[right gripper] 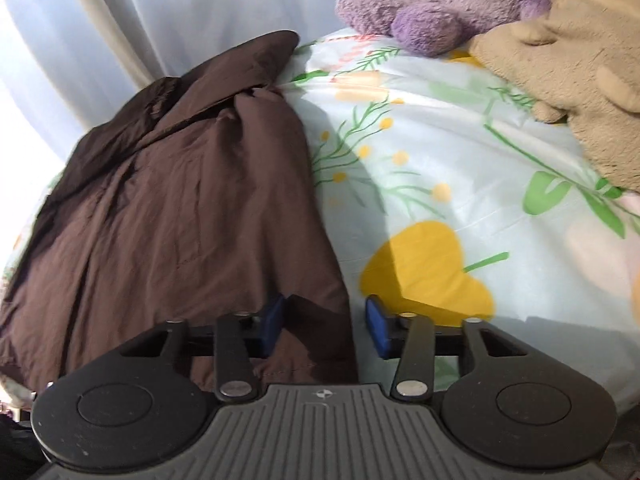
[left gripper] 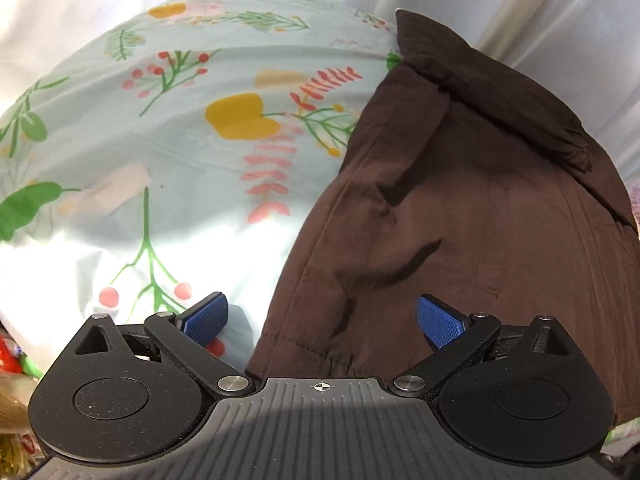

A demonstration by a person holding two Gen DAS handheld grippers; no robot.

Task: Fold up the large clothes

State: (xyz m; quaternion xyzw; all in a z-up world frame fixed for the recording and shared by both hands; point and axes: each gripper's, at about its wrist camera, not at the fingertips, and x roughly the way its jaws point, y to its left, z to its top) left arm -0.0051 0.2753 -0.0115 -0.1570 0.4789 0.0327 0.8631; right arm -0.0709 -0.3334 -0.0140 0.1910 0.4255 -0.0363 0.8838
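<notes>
A dark brown garment [left gripper: 460, 220] lies spread on a floral bedsheet [left gripper: 180, 152], its far end folded over. My left gripper [left gripper: 322, 320] is open wide, its blue pads [left gripper: 206, 318] straddling the garment's near left hem. In the right wrist view the same brown garment [right gripper: 180, 208] lies to the left on the sheet [right gripper: 460, 168]. My right gripper [right gripper: 325, 324] is open, with the garment's near right corner lying between its blue pads [right gripper: 272, 322]; the cloth is not pinched.
A purple plush toy [right gripper: 436, 4] and a tan plush toy [right gripper: 572, 68] lie at the far right of the bed. White curtains [right gripper: 160, 12] hang behind the bed. Colourful clutter [left gripper: 12, 420] sits at the lower left edge.
</notes>
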